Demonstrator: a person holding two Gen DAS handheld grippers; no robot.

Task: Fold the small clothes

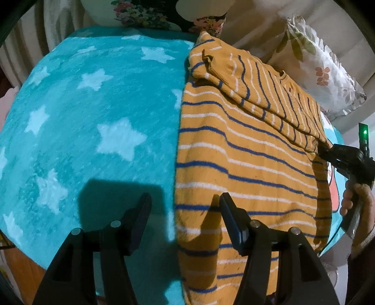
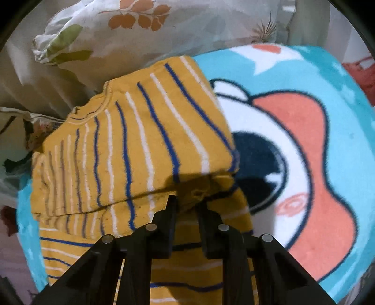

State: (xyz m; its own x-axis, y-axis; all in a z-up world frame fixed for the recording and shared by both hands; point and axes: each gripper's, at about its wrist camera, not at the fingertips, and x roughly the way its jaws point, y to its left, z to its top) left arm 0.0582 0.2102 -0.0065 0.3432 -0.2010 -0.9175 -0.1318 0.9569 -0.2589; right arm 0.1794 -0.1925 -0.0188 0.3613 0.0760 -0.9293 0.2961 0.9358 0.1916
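A small yellow shirt (image 1: 246, 145) with blue and white stripes lies on a teal star-patterned blanket (image 1: 82, 105), its top part folded over the body. My left gripper (image 1: 185, 199) hovers open over the shirt's left edge, one finger above the blanket and the other above the fabric. In the right wrist view the folded shirt (image 2: 131, 145) fills the middle. My right gripper (image 2: 187, 203) is shut on a bunched edge of that fold. From the left wrist view the right gripper (image 1: 324, 149) pinches the fold's corner at the shirt's right side, with a hand (image 1: 356, 199) on its handle.
A floral pillow (image 1: 323, 70) lies beyond the shirt, and another floral cushion (image 1: 140, 11) at the blanket's far end. The blanket carries a large white, orange and black cartoon figure (image 2: 293, 152) right of the shirt. The blanket's edge drops off at the lower left (image 1: 28, 255).
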